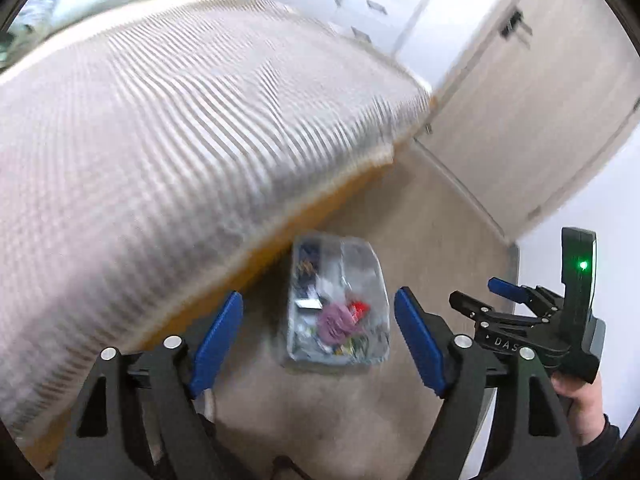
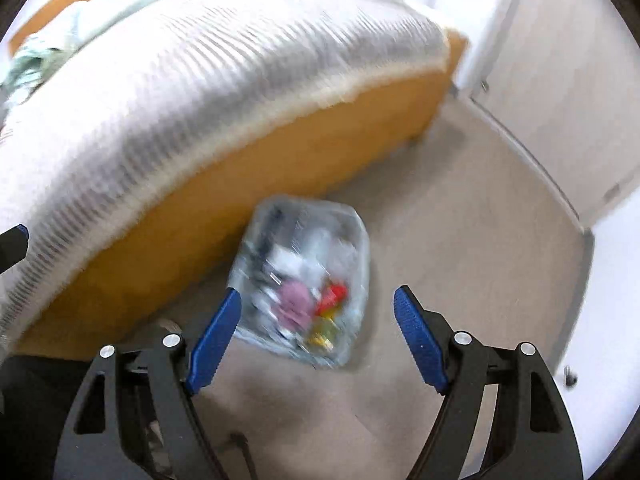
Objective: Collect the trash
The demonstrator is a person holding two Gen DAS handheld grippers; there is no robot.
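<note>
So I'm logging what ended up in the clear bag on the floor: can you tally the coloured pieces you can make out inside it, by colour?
Inside the clear bag, blurred, so only the distinct patches:
Pink/purple crumpled piece: 1
Red piece: 1
Yellow piece: 1
White piece: 1
Total: 4 that can be told apart; the rest is too smeared to count.

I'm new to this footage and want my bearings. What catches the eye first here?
A clear trash bag, stuffed with pink, red and yellow scraps, sits on the beige floor against the bed's orange frame. A striped blanket fills the upper left. Both tongs, left and right, hang open above the bag.
</note>
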